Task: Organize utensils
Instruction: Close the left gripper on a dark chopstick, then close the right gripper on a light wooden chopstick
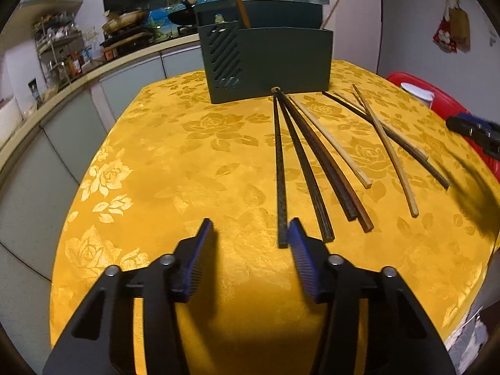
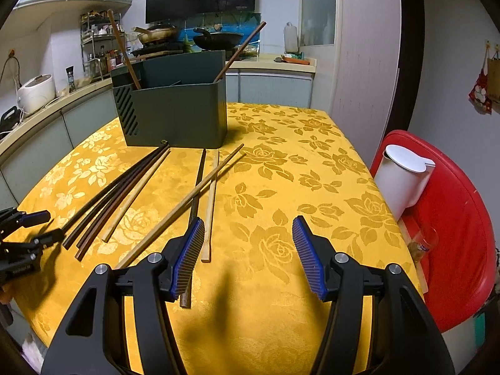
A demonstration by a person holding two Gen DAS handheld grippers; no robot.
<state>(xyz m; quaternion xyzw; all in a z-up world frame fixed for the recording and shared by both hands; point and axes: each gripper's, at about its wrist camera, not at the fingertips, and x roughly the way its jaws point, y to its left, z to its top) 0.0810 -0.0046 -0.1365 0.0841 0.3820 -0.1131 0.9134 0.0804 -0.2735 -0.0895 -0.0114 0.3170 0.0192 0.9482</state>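
Yellow tablecloth (image 1: 162, 168) carries chopsticks (image 1: 312, 168) fanned before my dark holder (image 1: 281, 62); both grippers, left (image 1: 250, 231) and right (image 2: 248, 231), spread, empty; holder's contents seem mostly hidden.

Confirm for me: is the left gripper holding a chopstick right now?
No. The left gripper has nothing between its pads; the black chopstick lies on the yellow tablecloth just outside its right finger.
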